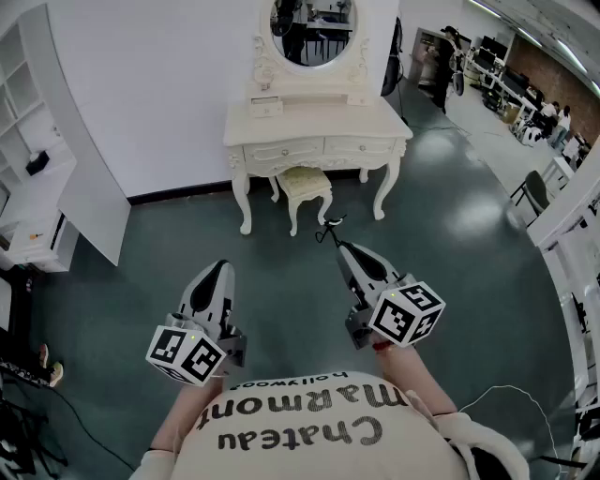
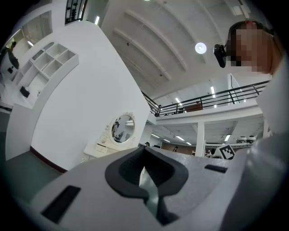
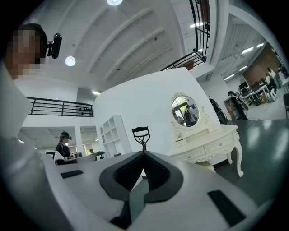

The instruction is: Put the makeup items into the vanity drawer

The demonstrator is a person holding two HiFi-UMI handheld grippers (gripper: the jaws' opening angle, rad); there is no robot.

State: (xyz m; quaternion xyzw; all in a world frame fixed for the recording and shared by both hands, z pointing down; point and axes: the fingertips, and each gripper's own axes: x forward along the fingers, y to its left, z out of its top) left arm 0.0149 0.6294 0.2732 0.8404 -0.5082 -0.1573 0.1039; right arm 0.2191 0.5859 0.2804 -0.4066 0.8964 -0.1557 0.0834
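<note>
The person stands on the dark green floor, well back from the white vanity table, with both arms held out in front. The right claw is pressed together on the handle end of a black eyelash curler. The curler sticks out past the tips, and in the right gripper view it stands upright above the pads with its curved head on top. The left claw is pressed together too, with nothing between its pads.

The table sits against the white wall, and the two drawers along its front edge are shut. An oval mirror rises from its back edge, and a small cushioned stool is tucked under the front. The tabletop looks bare apart from a small box near the back left corner. A white shelf unit stands off to the left.
</note>
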